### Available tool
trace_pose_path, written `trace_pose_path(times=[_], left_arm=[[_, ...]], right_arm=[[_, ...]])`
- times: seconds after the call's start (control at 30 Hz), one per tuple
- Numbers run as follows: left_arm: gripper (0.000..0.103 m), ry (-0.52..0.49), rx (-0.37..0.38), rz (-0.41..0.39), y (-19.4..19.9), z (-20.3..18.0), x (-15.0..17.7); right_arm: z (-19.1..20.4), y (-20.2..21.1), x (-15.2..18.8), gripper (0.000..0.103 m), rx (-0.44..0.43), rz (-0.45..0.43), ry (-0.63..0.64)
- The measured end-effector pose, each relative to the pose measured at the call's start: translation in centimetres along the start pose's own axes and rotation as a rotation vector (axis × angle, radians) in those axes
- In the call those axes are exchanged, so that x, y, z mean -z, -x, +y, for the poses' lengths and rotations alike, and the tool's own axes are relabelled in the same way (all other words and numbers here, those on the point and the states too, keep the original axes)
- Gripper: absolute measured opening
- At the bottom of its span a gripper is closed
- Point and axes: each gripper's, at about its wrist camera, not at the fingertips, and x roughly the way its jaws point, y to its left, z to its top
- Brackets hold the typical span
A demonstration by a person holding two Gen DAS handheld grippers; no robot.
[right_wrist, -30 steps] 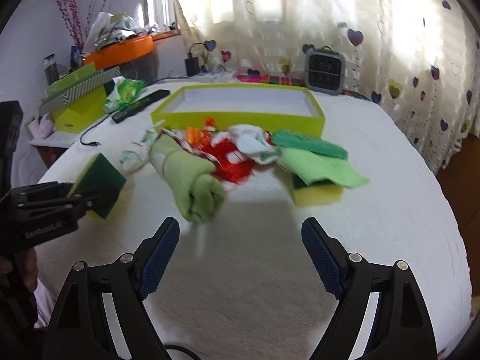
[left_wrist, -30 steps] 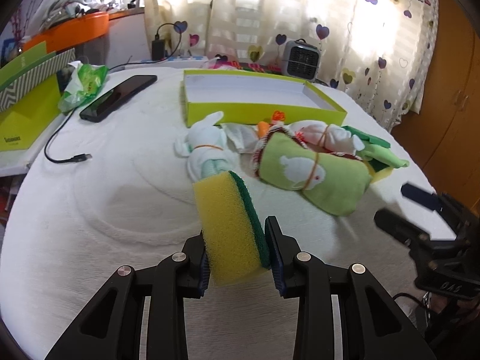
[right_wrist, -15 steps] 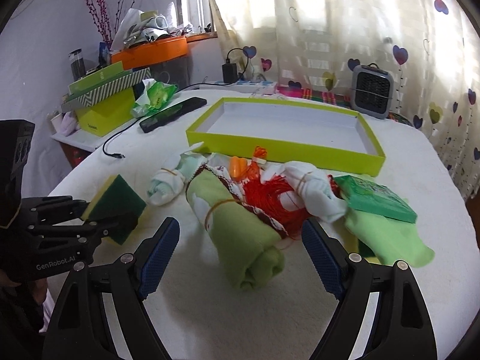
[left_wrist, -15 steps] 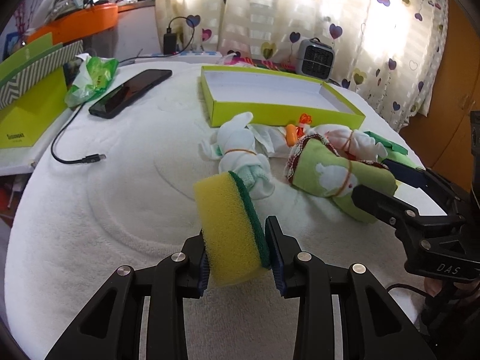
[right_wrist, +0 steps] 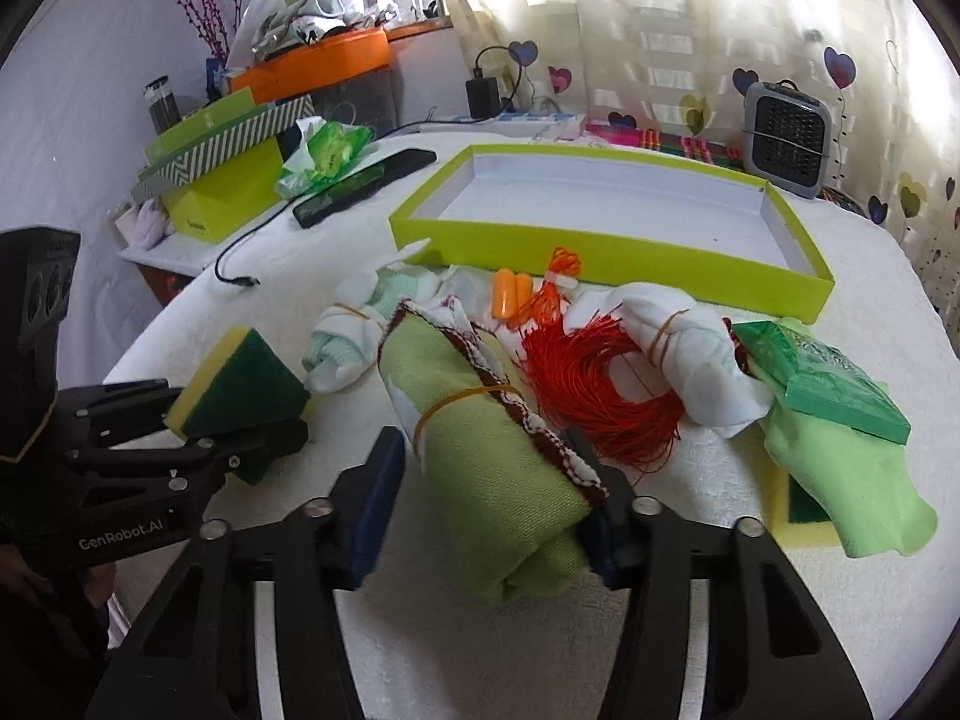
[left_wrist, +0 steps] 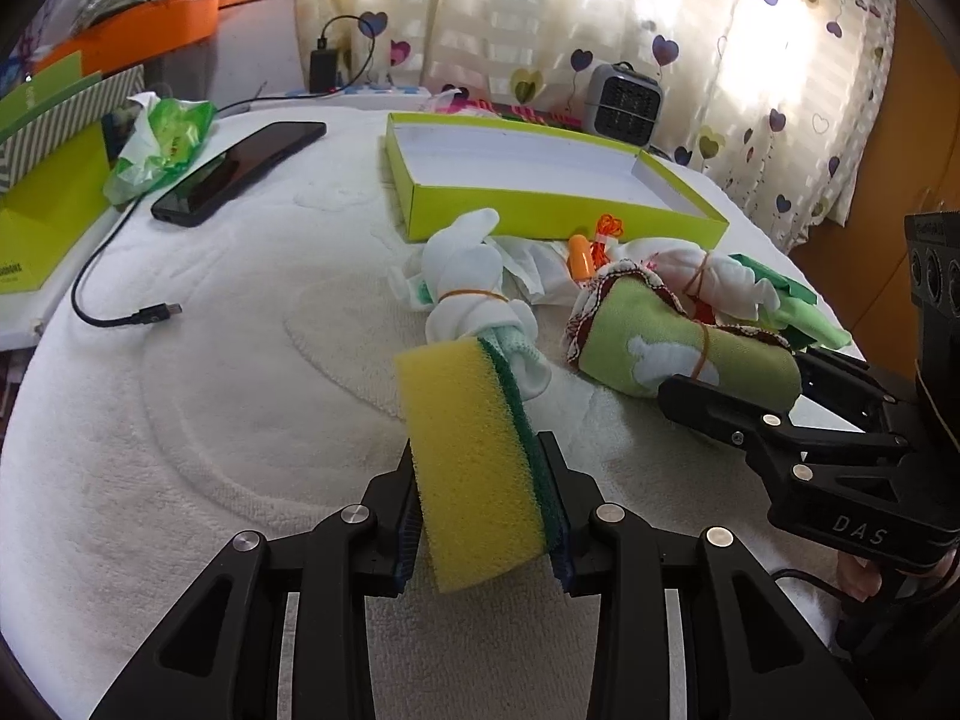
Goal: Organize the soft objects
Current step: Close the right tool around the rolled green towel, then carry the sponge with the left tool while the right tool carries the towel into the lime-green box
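Now the left gripper [left_wrist: 486,510] has its jaws clamped on a sponge [left_wrist: 474,462], yellow face toward its left pad, green scourer toward its right, and the sponge stands up out of the grip above the white cloth [left_wrist: 210,420] that covers the table. Just ahead of that sponge lies a white sock bundle [left_wrist: 471,300] tied with a rubber band, and beyond it the tray [left_wrist: 540,213], lime green with a white floor, nothing in it. Over on the right gripper [right_wrist: 489,498] the jaws have just been closing in, and the green roll [right_wrist: 498,468] sits squarely between them; the right pad looks to be against its red-trimmed edge, while the left pad is blurred and I cannot tell if it is touching. The roll has a rubber band round its middle and points away from the gripper toward the tray. Ahead and to the right of it is a tangle of red thread [right_wrist: 594,384], then a second white bundle [right_wrist: 684,354], and further right a green pad [right_wrist: 822,384] lying on a pale green cloth [right_wrist: 840,480], with a second sponge [right_wrist: 798,516] peeking out underneath. Two orange earplugs [right_wrist: 510,294] lie just short of the tray wall. Far off to the left gripper's left, a phone [left_wrist: 240,171] and a loose cable [left_wrist: 120,312] rest on the cloth.
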Motion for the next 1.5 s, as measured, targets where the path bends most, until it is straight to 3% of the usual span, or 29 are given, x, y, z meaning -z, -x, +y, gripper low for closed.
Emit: trace_pose_path(times=[0.63, 1.2, 1.5], left_arm=[[0.029, -0.003, -0.013, -0.015, 0.6, 0.0, -0.1], [0.029, -0.031, -0.019, -0.058, 2.7, -1.0, -0.5], [0.029, -0.034, 0.006, -0.109, 4.2, -1.0, -2.7]], right_arm=[[-0.1, 0.6, 0.2, 0.036, 0.016, -0.015, -0.015], [0.3, 2.5, 0.8, 0.034, -0.008, -0.041, -0.024], [0.0, 4.8, -0.6, 0.034, -0.012, -0.100, -0.039]])
